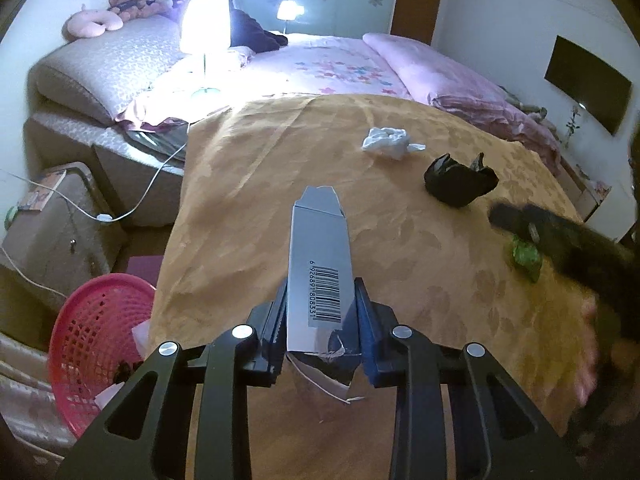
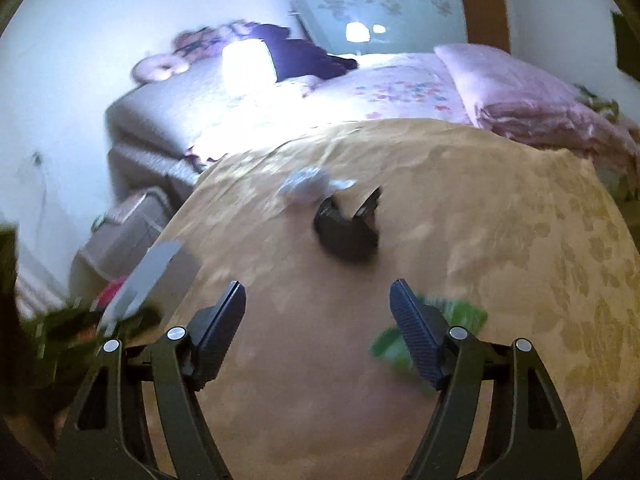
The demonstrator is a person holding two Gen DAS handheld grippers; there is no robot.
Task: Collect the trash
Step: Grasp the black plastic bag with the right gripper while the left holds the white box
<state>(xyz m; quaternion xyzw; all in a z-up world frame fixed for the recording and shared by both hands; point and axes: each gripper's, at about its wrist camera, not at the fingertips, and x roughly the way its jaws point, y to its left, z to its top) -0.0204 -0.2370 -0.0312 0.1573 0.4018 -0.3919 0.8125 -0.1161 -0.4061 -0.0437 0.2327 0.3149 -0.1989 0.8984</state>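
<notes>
Over the tan floral-patterned cloth (image 1: pixel 256 184), left gripper (image 1: pixel 320 312) pinching the torn lower end of a long grey cardboard carton with a barcode (image 1: pixel 320 264), carton pointing out across the cloth. Right gripper (image 2: pixel 318 308) spread wide, holding nothing, just above the cloth's near edge with a green crumpled wrapper (image 2: pixel 464 316) beside its right finger. Also on the cloth: crumpled white paper (image 1: pixel 386 142) toward the far side, black crumpled bag (image 1: pixel 460 180) near it. Best next: swing carton off the cloth's left edge to the pink mesh plastic basket (image 1: pixel 88 332), release only once fully over the rim. Right view motion-blurred; wrapper partly hidden; basket contents unclear.
</notes>
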